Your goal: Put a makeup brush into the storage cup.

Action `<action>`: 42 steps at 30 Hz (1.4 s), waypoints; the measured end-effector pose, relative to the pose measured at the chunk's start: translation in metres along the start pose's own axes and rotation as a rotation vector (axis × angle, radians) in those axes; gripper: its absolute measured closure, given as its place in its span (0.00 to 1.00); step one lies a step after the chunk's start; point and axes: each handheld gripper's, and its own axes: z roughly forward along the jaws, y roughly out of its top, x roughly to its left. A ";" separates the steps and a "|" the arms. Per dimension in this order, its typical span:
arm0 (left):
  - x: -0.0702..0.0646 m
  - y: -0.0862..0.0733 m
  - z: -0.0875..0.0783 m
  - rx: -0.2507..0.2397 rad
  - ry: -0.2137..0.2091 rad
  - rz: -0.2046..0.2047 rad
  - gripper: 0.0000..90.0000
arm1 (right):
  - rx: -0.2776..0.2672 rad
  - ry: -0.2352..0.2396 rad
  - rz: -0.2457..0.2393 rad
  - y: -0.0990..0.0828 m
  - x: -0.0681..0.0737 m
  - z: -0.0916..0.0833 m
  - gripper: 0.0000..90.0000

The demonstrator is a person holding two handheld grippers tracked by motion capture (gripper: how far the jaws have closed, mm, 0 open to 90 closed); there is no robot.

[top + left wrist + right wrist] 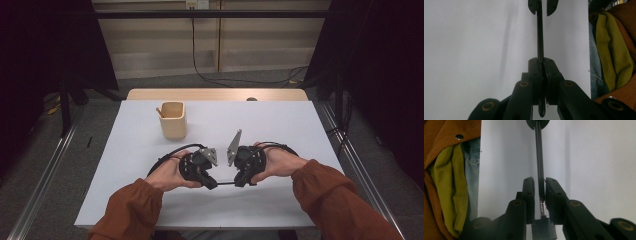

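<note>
Rust-orange sleeves cover both forearms, and each black gripper, left gripper [209, 184] and right gripper [239, 183], carries brass-ringed pivots, a grey three-cornered plate and a black cable.

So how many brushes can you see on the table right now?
2: a thin black brush held between the two hand-held grippers, and a wooden-handled one standing in the beige wooden cup. The cup may hide more.
</note>
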 end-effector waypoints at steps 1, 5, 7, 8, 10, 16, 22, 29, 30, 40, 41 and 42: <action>0.000 0.000 0.000 0.003 -0.003 0.002 0.95 | -0.005 0.005 0.008 -0.001 0.000 0.000 0.80; -0.001 0.000 -0.001 -0.010 -0.004 0.000 0.95 | -0.026 0.008 0.016 -0.003 -0.001 0.004 0.60; -0.001 0.000 -0.001 -0.015 -0.001 0.000 0.95 | -0.034 0.008 0.014 -0.004 0.000 0.006 0.52; 0.000 -0.001 -0.002 -0.014 -0.002 0.000 0.95 | -0.033 0.000 0.024 -0.004 0.000 0.006 0.46; -0.001 -0.001 -0.003 -0.024 -0.006 0.006 0.95 | -0.053 -0.013 0.036 -0.004 -0.001 0.004 0.38; -0.002 -0.003 -0.006 -0.026 -0.005 0.012 0.95 | -0.093 -0.018 0.050 -0.006 -0.002 0.002 0.21; -0.002 -0.005 -0.010 -0.036 0.003 0.004 0.95 | -0.147 -0.028 0.082 -0.009 -0.005 -0.001 0.12; 0.000 -0.008 -0.012 -0.054 0.010 -0.010 0.95 | -0.242 -0.056 0.110 -0.018 -0.007 -0.008 0.05; 0.000 -0.009 -0.012 -0.056 0.008 -0.015 0.95 | -0.255 -0.060 0.106 -0.019 -0.008 -0.009 0.05; 0.002 -0.013 -0.016 -0.071 0.023 -0.041 0.95 | -0.299 -0.094 0.143 -0.030 -0.007 -0.012 0.06; 0.002 -0.014 -0.017 -0.071 0.023 -0.040 0.95 | -0.304 -0.100 0.148 -0.032 -0.007 -0.012 0.06; 0.001 -0.015 -0.017 -0.069 0.026 -0.042 0.95 | -0.309 -0.101 0.146 -0.033 -0.007 -0.013 0.06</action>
